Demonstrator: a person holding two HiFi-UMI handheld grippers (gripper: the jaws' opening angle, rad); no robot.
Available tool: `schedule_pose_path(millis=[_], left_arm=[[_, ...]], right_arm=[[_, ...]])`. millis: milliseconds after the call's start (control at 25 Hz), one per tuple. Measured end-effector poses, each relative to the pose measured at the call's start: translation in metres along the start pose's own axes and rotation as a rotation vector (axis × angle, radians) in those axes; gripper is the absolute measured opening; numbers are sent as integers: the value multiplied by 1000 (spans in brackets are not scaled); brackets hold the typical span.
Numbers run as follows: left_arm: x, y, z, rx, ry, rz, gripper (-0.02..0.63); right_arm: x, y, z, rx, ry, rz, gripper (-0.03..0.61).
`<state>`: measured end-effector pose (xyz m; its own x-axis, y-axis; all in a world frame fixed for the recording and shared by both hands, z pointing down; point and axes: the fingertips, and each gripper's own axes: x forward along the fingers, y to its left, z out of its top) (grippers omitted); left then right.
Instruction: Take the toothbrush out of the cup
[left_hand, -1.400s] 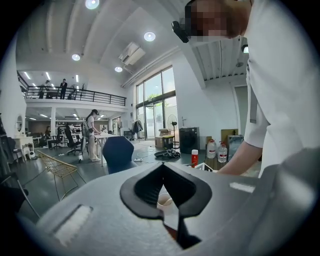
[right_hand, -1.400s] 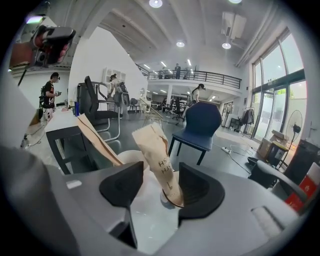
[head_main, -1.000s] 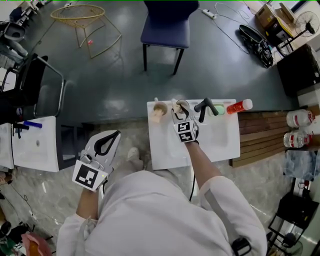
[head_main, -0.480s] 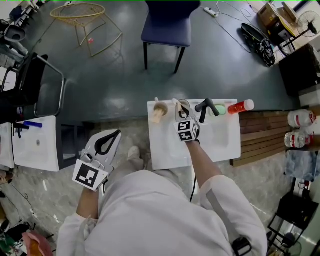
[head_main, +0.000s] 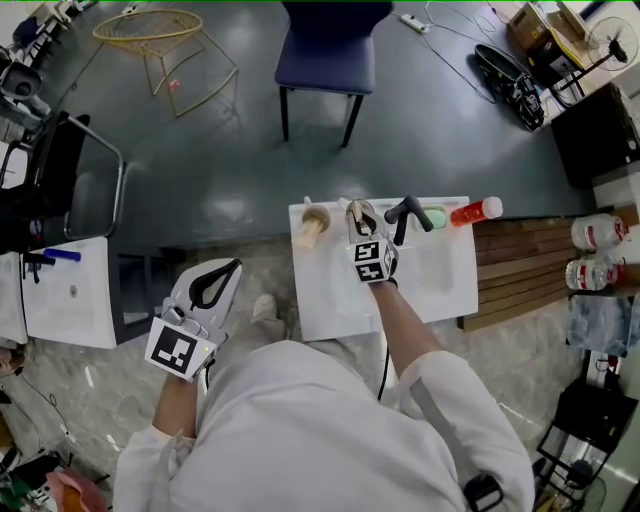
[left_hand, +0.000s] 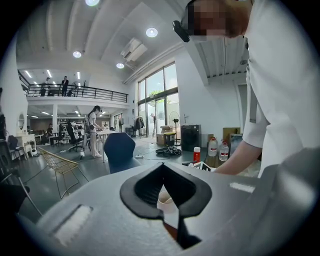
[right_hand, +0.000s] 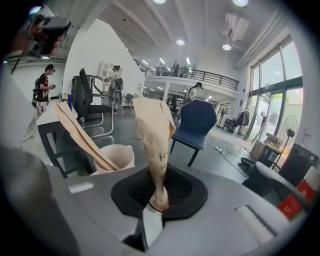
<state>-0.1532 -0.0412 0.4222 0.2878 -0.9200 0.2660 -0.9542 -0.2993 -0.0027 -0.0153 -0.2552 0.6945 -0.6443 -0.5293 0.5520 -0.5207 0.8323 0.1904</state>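
A cream cup (right_hand: 116, 156) stands at the back edge of the white basin (head_main: 330, 300), with one tan paper-wrapped toothbrush (right_hand: 80, 135) leaning in it. The cup (head_main: 314, 220) shows just left of my right gripper (head_main: 361, 218) in the head view. A second tan wrapped toothbrush (right_hand: 157, 140) stands upright between the right gripper's (right_hand: 159, 200) jaws, which are closing and pinch its lower end. My left gripper (head_main: 212, 285) hangs over the floor left of the basin. In its own view the left gripper (left_hand: 164, 200) is shut on nothing.
A black faucet (head_main: 410, 212), a green soap (head_main: 437, 217) and a red bottle (head_main: 476, 211) line the basin's back edge. Wooden slats (head_main: 520, 270) lie to the right, a blue chair (head_main: 325, 55) stands behind, and another white basin (head_main: 60, 295) is at far left.
Both hands stay where they were. In the head view the right jaws look drawn in tighter round the wrapped toothbrush.
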Motion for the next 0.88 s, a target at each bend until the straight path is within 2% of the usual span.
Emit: schedule_pose_path(millis=[880], left_arm=[[16,-8,-1,-10,-45,-76,8]], right_arm=[[-44,-14,53,28,-107,-43,21]])
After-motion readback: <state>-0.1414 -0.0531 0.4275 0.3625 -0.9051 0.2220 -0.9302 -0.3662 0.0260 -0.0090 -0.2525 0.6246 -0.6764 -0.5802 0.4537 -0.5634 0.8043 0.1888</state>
